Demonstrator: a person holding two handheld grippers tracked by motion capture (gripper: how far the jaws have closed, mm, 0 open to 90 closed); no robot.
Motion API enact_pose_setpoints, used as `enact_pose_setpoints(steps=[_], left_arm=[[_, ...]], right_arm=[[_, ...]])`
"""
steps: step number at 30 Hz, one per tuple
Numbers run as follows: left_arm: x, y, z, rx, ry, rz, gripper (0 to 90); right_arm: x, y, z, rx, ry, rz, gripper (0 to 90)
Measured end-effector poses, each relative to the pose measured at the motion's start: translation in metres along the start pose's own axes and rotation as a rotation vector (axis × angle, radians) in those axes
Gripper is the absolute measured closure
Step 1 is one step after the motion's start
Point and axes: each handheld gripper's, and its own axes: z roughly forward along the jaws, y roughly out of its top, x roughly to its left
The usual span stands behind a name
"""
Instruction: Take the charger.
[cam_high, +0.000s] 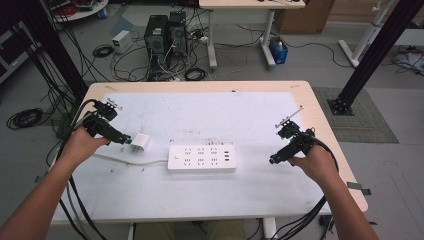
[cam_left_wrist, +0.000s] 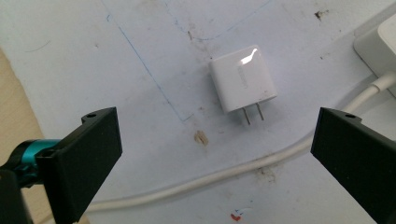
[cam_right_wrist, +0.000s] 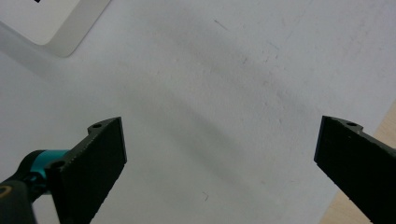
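White mat covers most of the wooden table in the high view. Power strip lies near the mat's centre, its cable running off toward 9 o'clock. Charger rests at about 10 o'clock from the strip, just beside the tip of the left gripper, held in the left hand. Right gripper, held in the right hand, hangs at 3 o'clock from the strip, well apart from it.

Left gripper view: the jaws of the left gripper stand spread wide, with nothing between them. Charger lies flat on the mat at 12 o'clock from the jaws, its two prongs pointing toward 6 o'clock. Cable crosses between charger and jaws.

Right gripper view: the right gripper is likewise spread wide over bare mat. A corner of the strip sits at 11 o'clock.
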Motion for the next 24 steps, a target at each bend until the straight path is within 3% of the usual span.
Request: enact_pose_setpoints(steps=[9, 19, 24], left_arm=[[0.001, 0.002, 0.002, 0.004, -0.001, -0.023, 1.9], [0.003, 0.005, 0.006, 0.003, 0.017, -0.102, 1.9], [0.001, 0.006, 0.020, 0.028, 0.007, -0.139, 1.9]], right_arm=[[-0.001, 0.000, 0.001, -0.007, 0.002, 0.004, 1.6], [0.000, 0.002, 0.002, -0.003, 0.006, -0.010, 1.6], [0.000, 0.003, 0.003, -0.005, -0.003, -0.017, 1.6]])
